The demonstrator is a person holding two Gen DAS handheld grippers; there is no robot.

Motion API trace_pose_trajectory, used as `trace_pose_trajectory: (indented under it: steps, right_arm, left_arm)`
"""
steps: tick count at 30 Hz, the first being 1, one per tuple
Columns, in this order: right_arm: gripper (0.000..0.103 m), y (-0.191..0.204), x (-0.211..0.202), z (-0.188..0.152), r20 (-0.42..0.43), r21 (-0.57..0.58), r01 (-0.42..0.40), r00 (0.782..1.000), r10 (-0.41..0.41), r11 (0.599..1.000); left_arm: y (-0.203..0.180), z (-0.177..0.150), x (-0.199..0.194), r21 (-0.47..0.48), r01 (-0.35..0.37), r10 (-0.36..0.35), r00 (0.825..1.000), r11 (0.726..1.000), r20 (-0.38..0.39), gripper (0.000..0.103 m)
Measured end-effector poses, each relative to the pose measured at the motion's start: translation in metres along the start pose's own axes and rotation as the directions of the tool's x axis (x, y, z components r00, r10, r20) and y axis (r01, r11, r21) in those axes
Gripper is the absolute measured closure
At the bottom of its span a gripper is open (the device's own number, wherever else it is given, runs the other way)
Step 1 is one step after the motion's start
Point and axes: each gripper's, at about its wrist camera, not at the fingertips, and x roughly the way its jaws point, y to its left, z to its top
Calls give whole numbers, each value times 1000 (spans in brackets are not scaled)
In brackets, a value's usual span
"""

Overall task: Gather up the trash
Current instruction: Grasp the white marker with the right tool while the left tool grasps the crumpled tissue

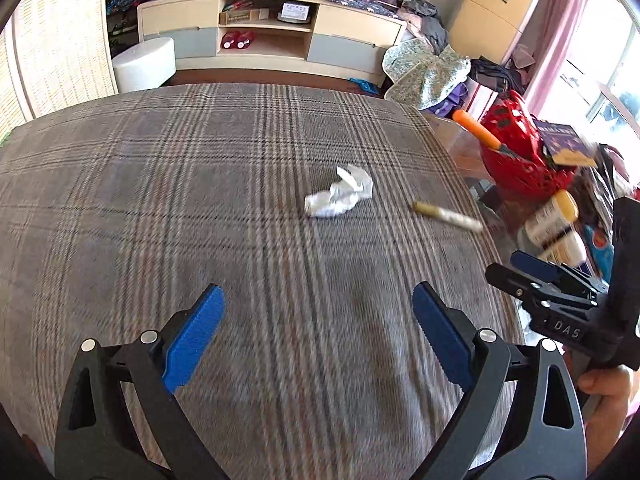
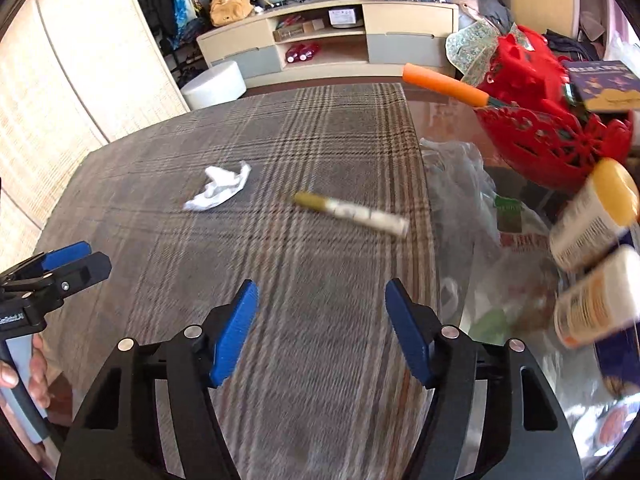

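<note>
Surface: your plaid cloth [image 1: 200, 200] covers most of the surface; along its right side bare glass [image 2: 452, 120] shows
Trash: a crumpled white tissue [image 1: 339, 196] lies on the cloth ahead of you, and just right of it, apart from it, a marker-like stick with an olive end [image 1: 446, 218], close to the cloth's right edge
Left hand-held gripper [image 1: 318, 334]: your blue pads are spread wide above the cloth with nothing between them, short of the tissue
Right hand-held gripper [image 2: 322, 330]: released too, pads apart and empty, over the cloth near its right edge, short of the stick
Right side of surface: a red openwork basket [image 2: 560, 140] with an orange-handled tool [image 2: 444, 84] sticking out, two blurred bottles [image 2: 596, 216] near it, and a clear plastic bag [image 2: 468, 176] on the glass
Room: a low cream cabinet [image 1: 264, 36] with open shelves stands against the far wall, a white round stool [image 1: 144, 64] to its left, heaped clothes [image 1: 428, 68] to its right, pink curtains [image 1: 560, 20] by a bright window
</note>
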Motion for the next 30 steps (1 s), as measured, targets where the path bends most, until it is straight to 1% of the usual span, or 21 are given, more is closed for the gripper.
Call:
trace_pose_trajectory:
  steps: [2, 6, 7, 10, 13, 14, 16, 17, 18, 19, 20, 21, 22, 23, 24, 25, 26, 28, 30]
  right_arm:
    - [39, -6, 17, 16, -5, -13, 9, 1000, -9, 1000]
    - [40, -8, 34, 37, 13, -59, 0, 1000, 1, 998]
    - [41, -7, 37, 42, 17, -78, -11, 1000, 12, 997]
    - [41, -7, 50, 54, 1, -123, -30, 1000, 30, 992]
    - [44, -10, 65, 58, -36, -152, -42, 999, 37, 988]
    - [46, -11, 70, 58, -48, -157, -45, 998, 38, 987]
    - [52, -12, 76, 57, -68, -165, -49, 997, 38, 985]
    - [55, -13, 77, 57, -69, -170, -50, 997, 39, 984]
    - [62, -13, 77, 57, -62, -179, -42, 998, 32, 983]
    - [67, -12, 77, 56, -59, -189, -23, 998, 12, 982]
    - [77, -12, 76, 56, -54, -198, -2, 998, -9, 980]
    - [82, -13, 76, 55, -51, -203, 10, 999, -20, 979]
    - [84, -15, 75, 55, -51, -203, 9, 999, -20, 979]
    - [86, -16, 74, 55, -50, -207, 12, 998, -22, 978]
    - [86, -16, 74, 54, -47, -216, 18, 998, -29, 976]
    - [86, -16, 74, 53, -44, -223, 22, 998, -33, 974]
    - [87, -15, 73, 53, -40, -229, 31, 998, -42, 973]
    - [88, -11, 72, 50, -37, -233, 54, 997, -64, 971]
    - [88, -8, 69, 48, -42, -228, 77, 995, -89, 971]
  left_arm:
    - [-4, 16, 21, -1, -3, 3, 1000, 1000, -24, 15]
    - [-11, 37, 55, 40, -20, 23, 998, 999, -53, 26]
    - [-11, 41, 61, 42, -15, 18, 998, 999, -59, 29]
    - [-11, 54, 80, 32, 18, -16, 997, 999, -76, 30]
    - [-13, 60, 96, 46, 20, -16, 996, 999, -87, 31]
    - [-14, 60, 100, 50, 19, -15, 996, 999, -91, 32]
    - [-16, 61, 107, 61, 24, -18, 995, 998, -102, 40]
    - [-17, 62, 109, 68, 15, -9, 995, 998, -97, 41]
    - [-19, 62, 110, 81, 8, -1, 996, 997, -87, 45]
    - [-21, 63, 112, 94, -1, 8, 997, 996, -81, 47]
    - [-22, 63, 112, 98, -4, 11, 997, 995, -74, 50]
    - [-22, 63, 112, 98, -5, 12, 998, 995, -69, 57]
    - [-24, 63, 112, 102, -9, 15, 998, 995, -65, 62]
    - [-28, 63, 113, 116, -18, 25, 998, 993, -66, 64]
    - [-31, 62, 113, 134, -31, 40, 997, 990, -64, 68]
    - [-33, 60, 113, 152, -52, 62, 996, 987, -61, 76]
    - [-34, 59, 112, 162, -64, 73, 996, 985, -54, 77]
    - [-34, 57, 110, 162, -61, 71, 996, 985, -57, 85]
    - [-34, 55, 107, 164, -59, 71, 995, 985, -65, 86]
